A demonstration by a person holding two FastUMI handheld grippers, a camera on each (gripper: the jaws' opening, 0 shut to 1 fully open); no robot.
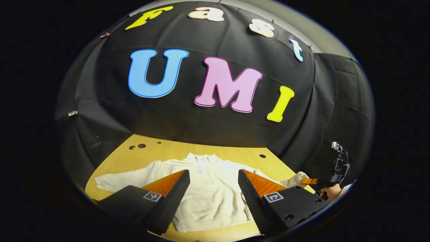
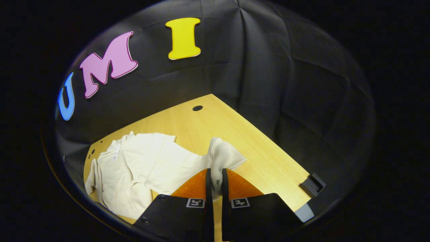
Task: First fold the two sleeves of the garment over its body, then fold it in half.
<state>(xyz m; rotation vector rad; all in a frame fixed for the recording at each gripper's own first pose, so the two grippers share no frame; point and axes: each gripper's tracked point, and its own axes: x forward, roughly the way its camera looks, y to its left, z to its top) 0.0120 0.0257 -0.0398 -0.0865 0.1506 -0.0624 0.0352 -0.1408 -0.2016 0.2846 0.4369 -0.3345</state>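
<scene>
A cream long-sleeved garment (image 1: 208, 195) lies flat on the wooden table (image 1: 235, 153), collar toward the back wall, one sleeve (image 1: 121, 178) stretched out to the left. My left gripper (image 1: 214, 178) hovers open above its body, nothing between the fingers. In the right gripper view the same garment (image 2: 141, 164) spreads to the left, and my right gripper (image 2: 215, 181) is shut on the cuff end of the other sleeve (image 2: 223, 156), which bunches up between the fingers. At the right edge of the left gripper view, the right gripper (image 1: 310, 181) appears with a hand holding it.
The table (image 2: 268, 161) has small round holes (image 2: 197, 108) near its back edge. A small dark block (image 2: 313, 184) sits at the table's right corner. Black cloth walls close in behind and to the right.
</scene>
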